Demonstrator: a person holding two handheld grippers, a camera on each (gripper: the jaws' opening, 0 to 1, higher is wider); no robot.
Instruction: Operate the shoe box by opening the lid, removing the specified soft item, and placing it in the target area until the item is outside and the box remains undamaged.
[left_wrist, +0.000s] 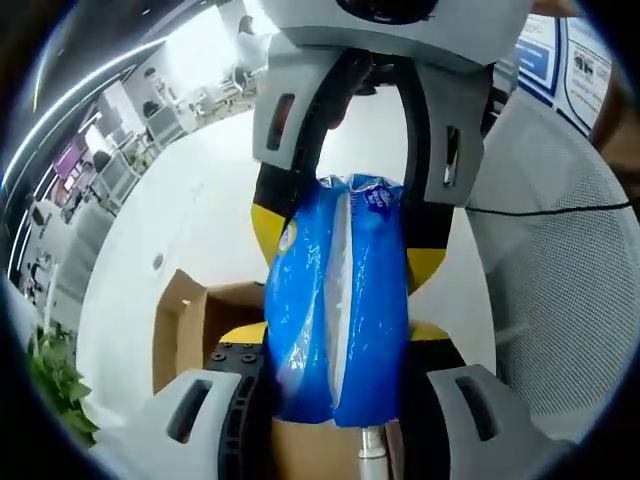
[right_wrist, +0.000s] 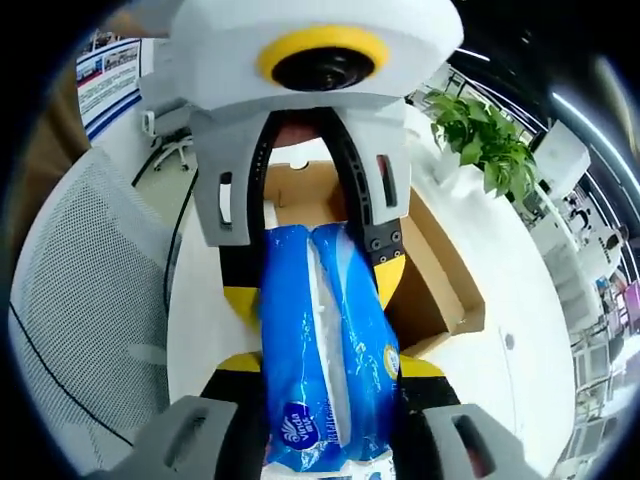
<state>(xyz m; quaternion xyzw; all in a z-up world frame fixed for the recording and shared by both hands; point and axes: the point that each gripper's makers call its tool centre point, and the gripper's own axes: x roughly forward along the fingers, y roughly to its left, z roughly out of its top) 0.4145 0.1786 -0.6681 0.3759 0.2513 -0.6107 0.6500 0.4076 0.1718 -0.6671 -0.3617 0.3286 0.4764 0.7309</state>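
The blue soft pack (left_wrist: 340, 300) is held in the air between both grippers, above the open cardboard shoe box (left_wrist: 195, 320) on the white table (left_wrist: 190, 200). The left gripper (left_wrist: 335, 385) is clamped on one end of the pack, its jaws pressed against the plastic. The right gripper (right_wrist: 325, 415) is clamped on the opposite end (right_wrist: 325, 340). A white mesh chair (right_wrist: 85, 300) stands beside the table.

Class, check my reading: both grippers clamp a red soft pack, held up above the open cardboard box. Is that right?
Wrong in one respect: the soft pack is blue, not red, as the right gripper view shows. Both the right gripper and left gripper do clamp it above the open cardboard box.
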